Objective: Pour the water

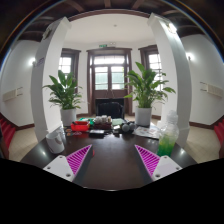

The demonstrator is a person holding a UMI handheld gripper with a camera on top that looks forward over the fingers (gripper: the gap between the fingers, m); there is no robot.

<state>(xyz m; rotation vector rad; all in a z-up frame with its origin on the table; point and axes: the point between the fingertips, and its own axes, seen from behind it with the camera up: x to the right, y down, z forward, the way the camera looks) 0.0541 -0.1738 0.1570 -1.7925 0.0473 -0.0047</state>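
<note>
While the jaws are hanging released (nothing between them), the bottle (168,135) is waiting upright on the counter (112,160), probably for grasping.

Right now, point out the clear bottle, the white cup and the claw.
clear bottle (168,135), gripper view, mid body, just beyond one finger.
white cup (55,140), gripper view, side wall, beyond the other finger.
claw (115,160), gripper view, midway between its open fingertips.

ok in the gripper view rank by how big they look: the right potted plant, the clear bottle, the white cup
1. The right potted plant, though it stands far beyond the table.
2. The clear bottle, just ahead of the right finger.
3. The white cup, near the left finger.
Bottle and cup look close; nearness makes that order unsure.
</note>
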